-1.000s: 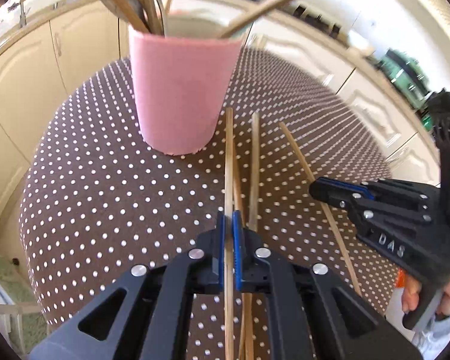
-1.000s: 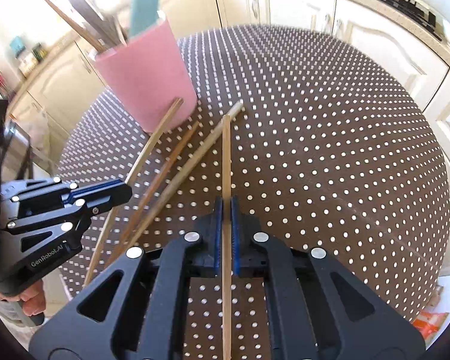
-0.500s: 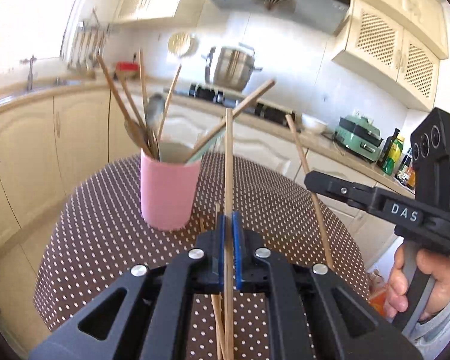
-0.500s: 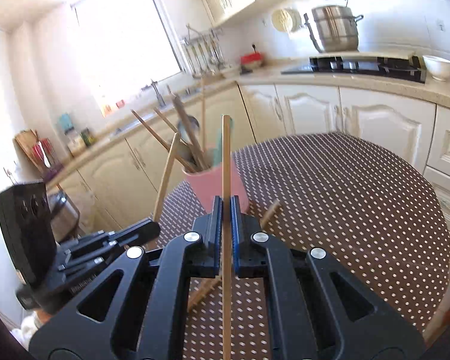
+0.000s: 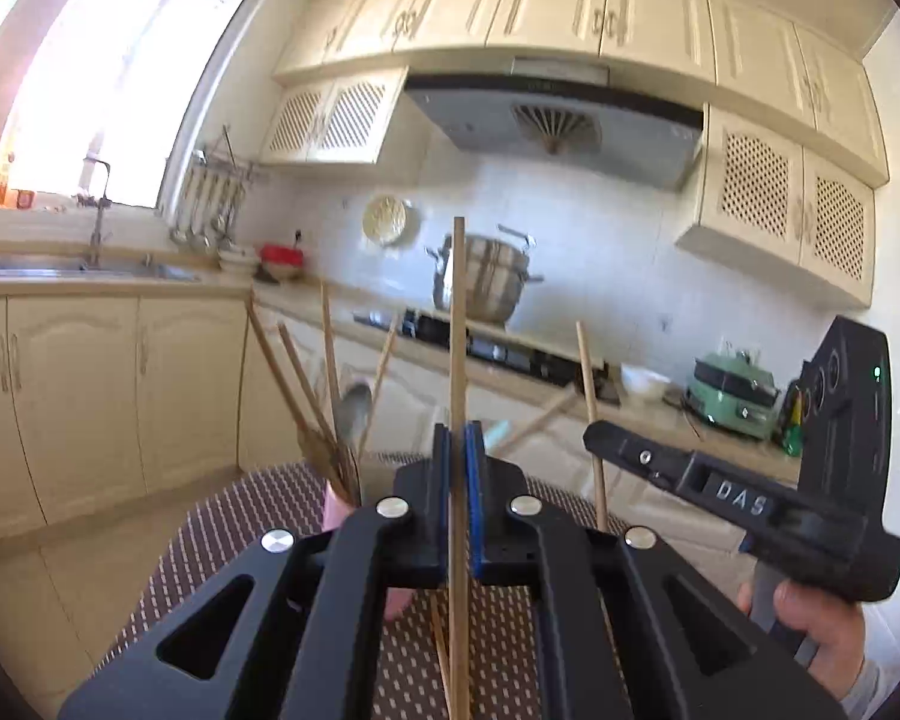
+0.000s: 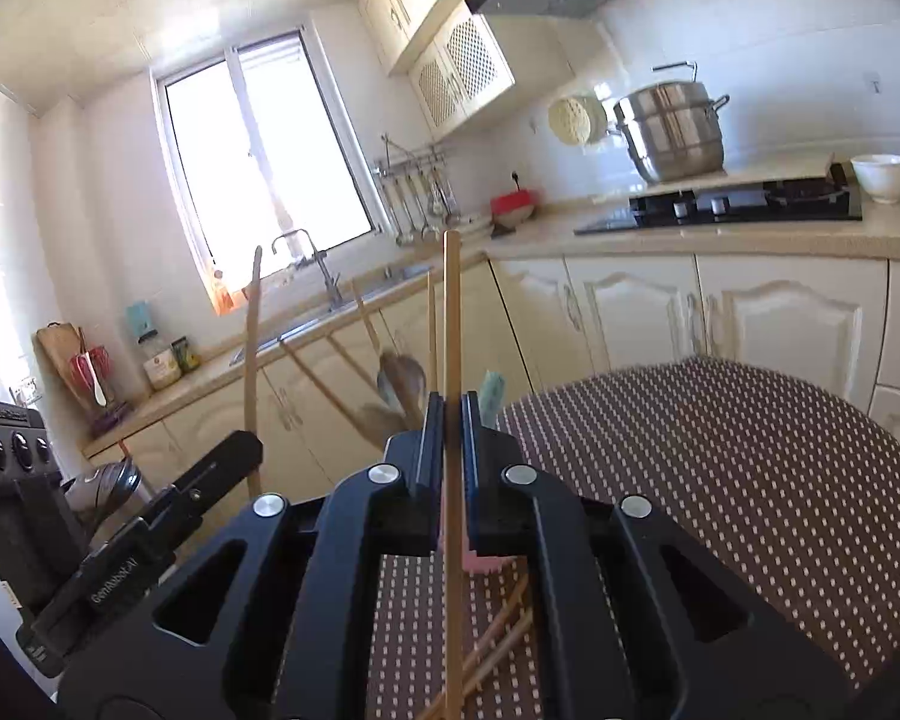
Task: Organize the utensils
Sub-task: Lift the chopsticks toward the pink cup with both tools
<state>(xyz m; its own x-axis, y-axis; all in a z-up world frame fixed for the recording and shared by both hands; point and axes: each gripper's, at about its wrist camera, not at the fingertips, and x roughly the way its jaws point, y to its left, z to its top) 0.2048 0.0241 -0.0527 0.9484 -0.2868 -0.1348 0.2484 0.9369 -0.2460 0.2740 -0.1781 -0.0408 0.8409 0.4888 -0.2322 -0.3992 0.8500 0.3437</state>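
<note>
text 1: "DAS", white letters, stood on the side of the right gripper (image 5: 594, 441) | text 2: "GenRobot.AI", small white print, partly blurred, stood on the left gripper (image 6: 243, 447) | no other text was legible

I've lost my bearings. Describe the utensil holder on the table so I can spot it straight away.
Find the round table with the brown white-dotted cloth. The pink cup stands on it just beyond both grippers, mostly hidden behind their fingers. It is the only upright container there, bristling with wooden sticks and a spoon, while loose chopsticks lie flat on the cloth.
</note>
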